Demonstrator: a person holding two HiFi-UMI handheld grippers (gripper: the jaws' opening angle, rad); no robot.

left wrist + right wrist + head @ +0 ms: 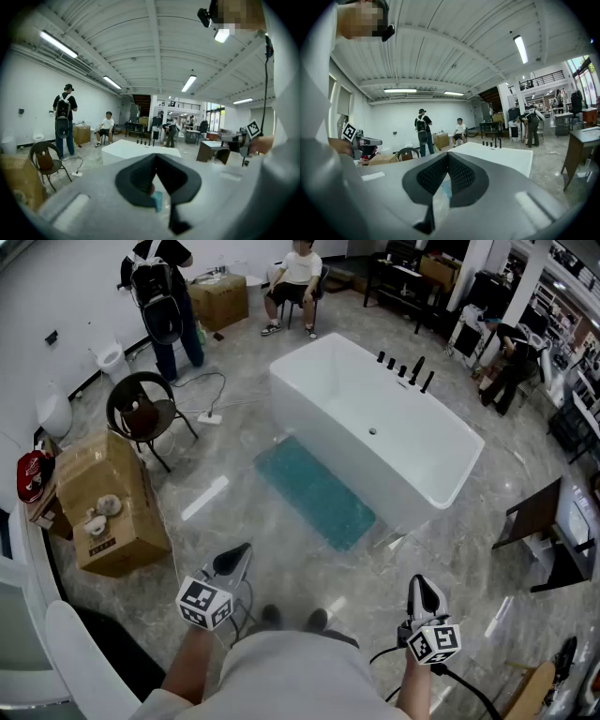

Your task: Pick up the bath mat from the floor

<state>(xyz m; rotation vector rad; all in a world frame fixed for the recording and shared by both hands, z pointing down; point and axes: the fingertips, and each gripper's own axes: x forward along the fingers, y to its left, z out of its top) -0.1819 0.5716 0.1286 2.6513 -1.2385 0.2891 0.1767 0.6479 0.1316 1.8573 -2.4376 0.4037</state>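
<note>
Bath mat point(316, 491) lies flat along the near side of the bathtub point(356, 395), while left gripper point(236, 559) and right gripper point(424, 589), both closed on nothing, hang well short of that tub, seemingly before any reach.

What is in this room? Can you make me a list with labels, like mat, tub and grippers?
mat: teal bath mat, flat on the floor beside the white bathtub
left hand-held gripper: shut, empty, short of the mat
right hand-held gripper: shut, empty, short of the mat
nearby: cardboard box and black chair to the left
task: mat not picked up yet
</note>
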